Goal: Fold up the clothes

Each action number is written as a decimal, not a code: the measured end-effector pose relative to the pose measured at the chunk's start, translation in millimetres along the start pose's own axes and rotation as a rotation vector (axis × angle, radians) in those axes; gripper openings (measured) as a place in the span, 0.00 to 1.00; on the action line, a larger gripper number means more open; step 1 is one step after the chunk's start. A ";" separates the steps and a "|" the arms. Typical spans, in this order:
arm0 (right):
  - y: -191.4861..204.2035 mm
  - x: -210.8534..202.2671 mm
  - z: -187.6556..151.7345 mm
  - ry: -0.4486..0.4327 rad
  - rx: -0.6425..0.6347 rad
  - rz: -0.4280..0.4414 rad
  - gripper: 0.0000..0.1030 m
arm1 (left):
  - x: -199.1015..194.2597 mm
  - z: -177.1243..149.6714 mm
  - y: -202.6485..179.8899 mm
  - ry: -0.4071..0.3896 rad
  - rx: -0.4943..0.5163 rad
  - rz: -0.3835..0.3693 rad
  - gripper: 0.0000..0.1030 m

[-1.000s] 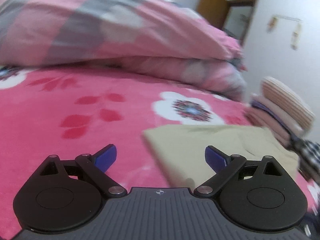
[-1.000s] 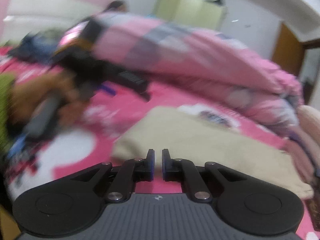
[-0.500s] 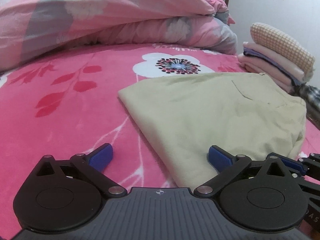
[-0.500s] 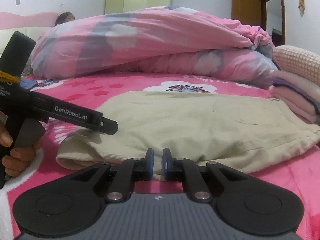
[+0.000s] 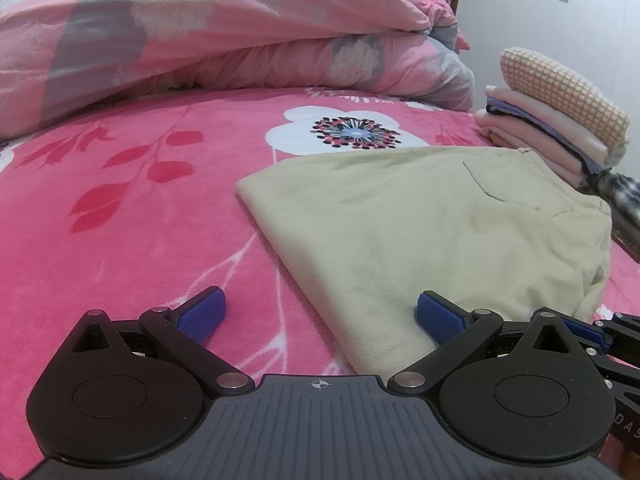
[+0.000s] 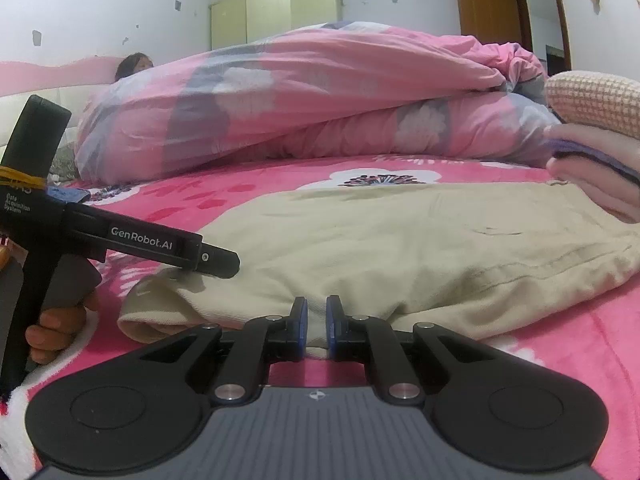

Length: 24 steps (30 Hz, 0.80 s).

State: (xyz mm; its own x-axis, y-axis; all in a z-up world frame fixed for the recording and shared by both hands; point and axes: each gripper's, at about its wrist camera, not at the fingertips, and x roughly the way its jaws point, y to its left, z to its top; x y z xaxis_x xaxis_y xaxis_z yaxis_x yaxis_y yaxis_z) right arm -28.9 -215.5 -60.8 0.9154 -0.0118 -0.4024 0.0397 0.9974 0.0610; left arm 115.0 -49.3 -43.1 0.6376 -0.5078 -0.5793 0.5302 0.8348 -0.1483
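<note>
1. Pink floral bedspread [image 5: 132, 216] covers a bed and fills most of both wrist views; white walls, pale cupboards and a brown door stand behind it.
2. Folded beige trousers [image 5: 420, 224] lie flat on the bedspread, and every place below is given from them.
3. Beyond the trousers, a big pink and grey flowered duvet [image 5: 224, 36] is heaped across the far part of the bed.
4. Just beside the trousers' far right edge sits a stack of folded clothes [image 5: 556, 120], pink and purple layers with an orange checked piece on top.
5. A dark plaid cloth [image 5: 628, 196] shows at the picture's edge next to that stack.
6. The left gripper [image 5: 320, 314] sits low at the trousers' near left edge with its blue pads spread wide apart; one pad is over bare bedspread, the other rests on or just over the beige cloth.
7. The right gripper [image 6: 317, 322] is at the trousers' near edge, its pads drawn almost together with a narrow strip of beige cloth showing in the gap; whether they truly pinch it cannot be told.
8. A person's hand [image 6: 56, 326] holds the left gripper's handle, to the left of the trousers.
</note>
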 end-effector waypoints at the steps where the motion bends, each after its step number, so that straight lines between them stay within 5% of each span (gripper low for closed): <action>1: -0.3 0.0 0.0 -0.001 0.001 0.001 0.10 | -0.1 -0.1 -0.2 0.000 0.000 0.000 1.00; 24: 3.5 -1.0 -1.8 -0.010 -0.012 -0.010 0.10 | 0.1 -0.6 -0.6 0.000 -0.002 -0.001 1.00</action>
State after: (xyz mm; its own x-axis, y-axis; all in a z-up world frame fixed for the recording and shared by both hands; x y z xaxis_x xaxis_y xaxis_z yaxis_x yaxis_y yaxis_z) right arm -30.5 -211.9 -61.8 0.9190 -0.0230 -0.3937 0.0445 0.9980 0.0457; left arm 114.4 -49.7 -43.5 0.6371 -0.5086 -0.5791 0.5293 0.8349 -0.1508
